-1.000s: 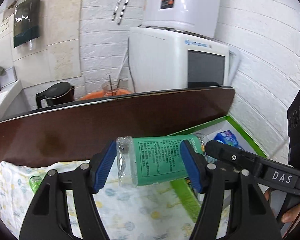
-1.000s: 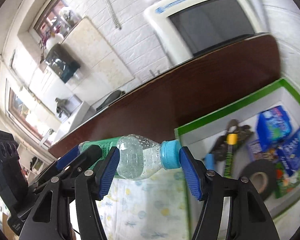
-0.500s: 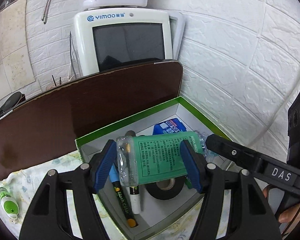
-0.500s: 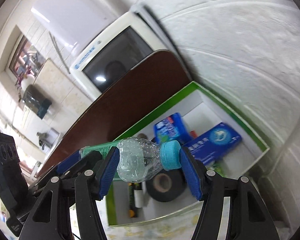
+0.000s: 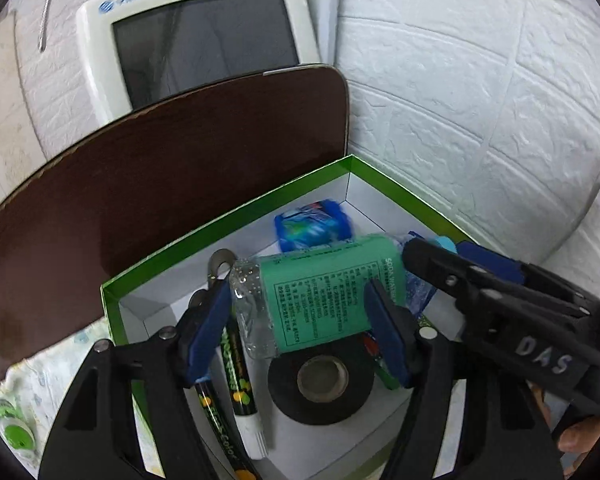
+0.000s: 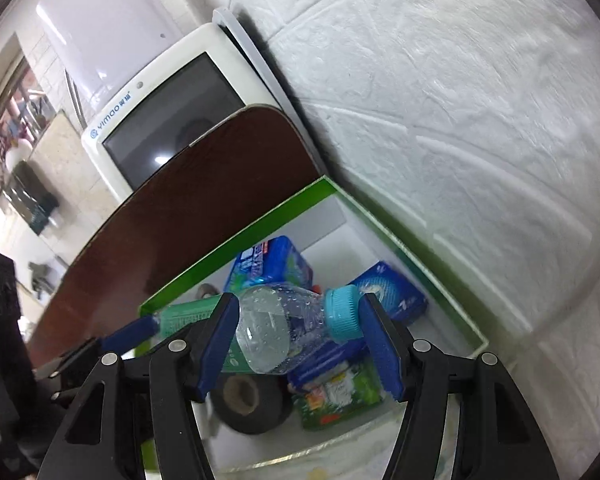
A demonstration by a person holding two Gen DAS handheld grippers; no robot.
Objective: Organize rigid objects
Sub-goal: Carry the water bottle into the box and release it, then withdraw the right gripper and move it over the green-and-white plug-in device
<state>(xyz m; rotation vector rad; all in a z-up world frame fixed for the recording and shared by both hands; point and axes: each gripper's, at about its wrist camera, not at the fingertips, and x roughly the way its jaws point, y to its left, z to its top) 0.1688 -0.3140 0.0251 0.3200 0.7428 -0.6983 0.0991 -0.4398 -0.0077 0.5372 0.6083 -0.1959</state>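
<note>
A clear plastic bottle (image 5: pixel 316 300) with a green label and a blue cap (image 6: pixel 342 314) lies sideways, held by both grippers. My left gripper (image 5: pixel 296 330) is shut on its labelled body. My right gripper (image 6: pixel 298 344) is shut on its neck end and cap. The bottle hangs just above the inside of a green-rimmed white box (image 5: pixel 228 216), which also shows in the right wrist view (image 6: pixel 420 256). Below it lie a black tape roll (image 5: pixel 320 384), markers (image 5: pixel 236 372) and blue packets (image 5: pixel 312 228).
A dark brown board (image 5: pixel 160 184) stands behind the box, with a white appliance with a dark screen (image 5: pixel 204 40) beyond it. A white brick wall (image 5: pixel 480 100) runs along the right. A small green-and-white tube (image 5: pixel 14 432) lies on the patterned cloth at left.
Both grippers have carried the bottle to the right and down, from in front of the brown board to low over the inside of the box. The grip on it is unchanged.
</note>
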